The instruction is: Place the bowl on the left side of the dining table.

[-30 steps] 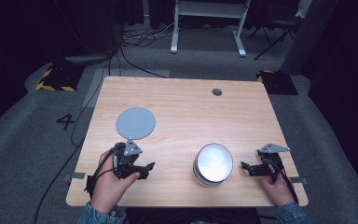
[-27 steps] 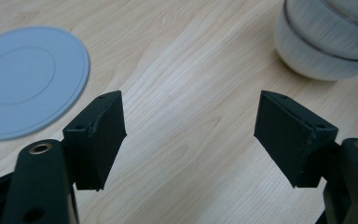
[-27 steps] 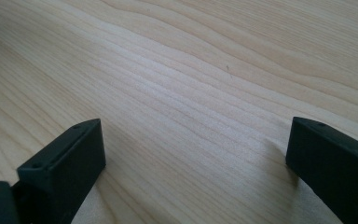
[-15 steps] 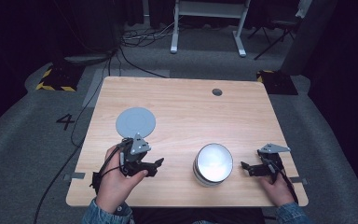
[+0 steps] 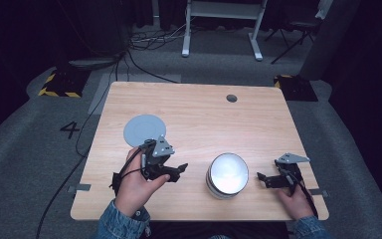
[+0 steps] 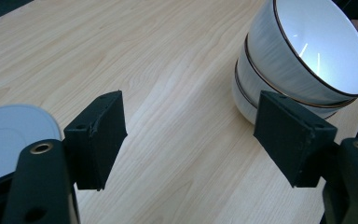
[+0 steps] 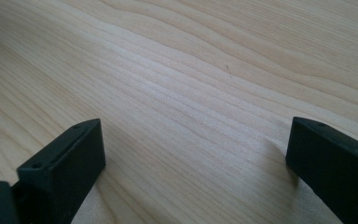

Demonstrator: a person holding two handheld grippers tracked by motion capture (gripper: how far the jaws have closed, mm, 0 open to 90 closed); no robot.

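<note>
Nearest the person, the left gripper hovered over the pale wood-grain desk, its black, blocky jaws spread wide and holding nothing. They pointed toward the stack of bowls, which stood near the desk's front edge, between the two grippers. The bowls were round, glossy white ceramic with thin dark rims, nested one inside another; the top bowl was empty. The right gripper lay just beside the stack on its far side, jaws likewise spread over bare wood. Farther back on the left lay a flat, round grey plate, matte and empty.
</note>
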